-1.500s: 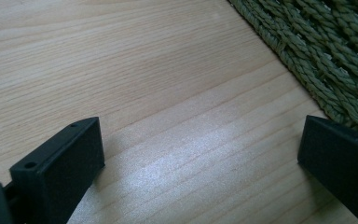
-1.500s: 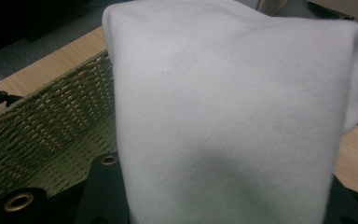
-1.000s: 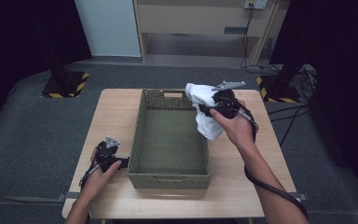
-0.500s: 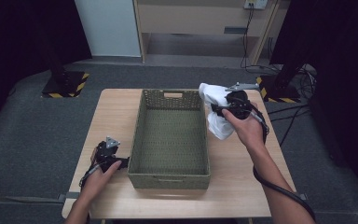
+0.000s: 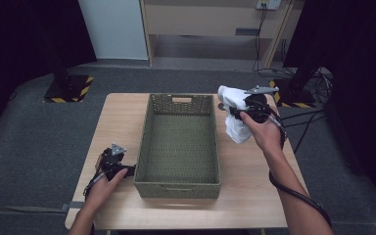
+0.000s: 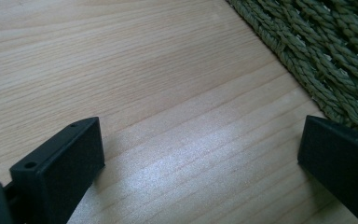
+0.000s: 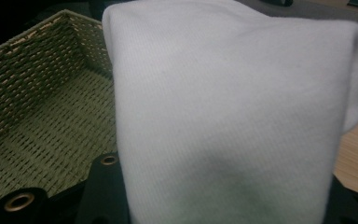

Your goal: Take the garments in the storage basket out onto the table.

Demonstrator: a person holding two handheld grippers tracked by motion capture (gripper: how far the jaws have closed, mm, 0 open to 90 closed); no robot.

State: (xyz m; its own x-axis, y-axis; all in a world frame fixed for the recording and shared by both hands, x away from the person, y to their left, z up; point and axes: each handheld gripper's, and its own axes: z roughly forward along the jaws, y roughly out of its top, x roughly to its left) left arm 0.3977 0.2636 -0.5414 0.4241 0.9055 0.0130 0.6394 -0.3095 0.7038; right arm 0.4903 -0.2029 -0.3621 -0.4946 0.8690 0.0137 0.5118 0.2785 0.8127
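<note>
- My right gripper (image 5: 236,113) is clamped on a white cloth (image 5: 234,122), my jaws pinching a thick bunch of it between them.
- In the right gripper view the white cloth (image 7: 233,112) rises straight up from my jaws and drapes over them, so my fingertips themselves are hidden under the fabric (only the black bases with their brass rivets peek out at the bottom).
- From above, the cloth hangs in a loose bundle off my right gripper, part folded above the jaws and part drooping below them, held over the table (image 5: 254,196) just outside the right wall of the woven basket (image 5: 178,182).
- The basket (image 7: 37,107) lies to the left of and beyond my right jaws in the right gripper view, its green woven floor bare.
- My left gripper (image 5: 113,159) sits low on the table at the near left corner of the basket, held in my left hand (image 5: 105,182).
- In the left gripper view my left gripper (image 6: 200,154) has its jaws spread wide, with nothing but bare wood grain between them.
- The woven wall of the basket (image 6: 326,60) runs just beyond my right-hand left-gripper finger (image 6: 340,163), close to it (whether it touches I cannot tell).
- The two grippers are well apart, with the whole basket between them.
</note>
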